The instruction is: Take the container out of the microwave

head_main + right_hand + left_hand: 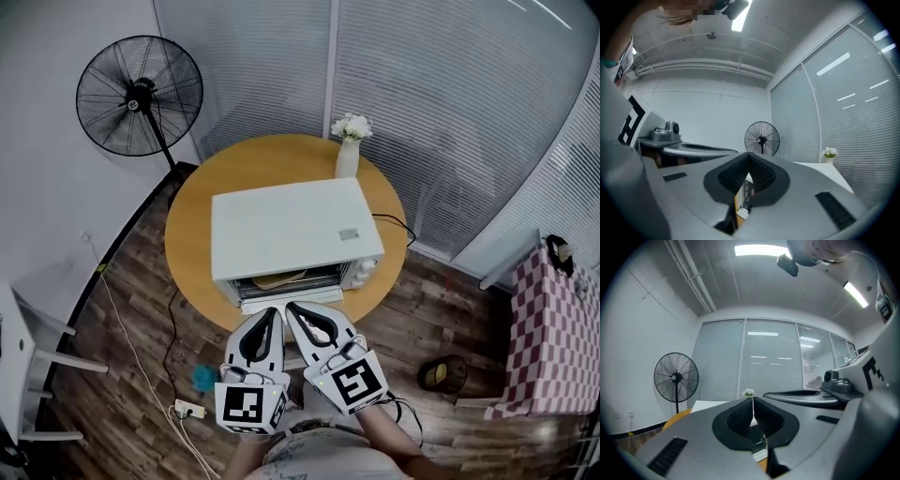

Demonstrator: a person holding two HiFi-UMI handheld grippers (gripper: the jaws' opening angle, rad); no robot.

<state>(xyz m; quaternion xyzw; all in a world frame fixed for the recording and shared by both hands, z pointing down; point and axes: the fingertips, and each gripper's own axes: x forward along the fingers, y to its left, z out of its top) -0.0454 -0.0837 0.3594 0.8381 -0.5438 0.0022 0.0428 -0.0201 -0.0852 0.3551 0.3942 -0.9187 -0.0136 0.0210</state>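
Note:
A white microwave (291, 225) stands on a round wooden table (187, 234). Its door (281, 299) hangs down open at the front. A tan container (279, 278) shows inside the dark opening. My left gripper (275, 312) and right gripper (292, 307) sit side by side just in front of the open door, tips pointing at it. Both are shut with nothing between their fingers. In the left gripper view the shut left gripper (753, 400) points over the microwave's white top (708, 405). In the right gripper view the right gripper (749, 155) hides most of the oven front.
A vase of white flowers (348, 155) stands behind the microwave. A black standing fan (139, 96) is at the far left. On the wood floor lie a power strip (190, 409) and a small basket (442, 373). A chequered cloth (548, 328) covers furniture at right.

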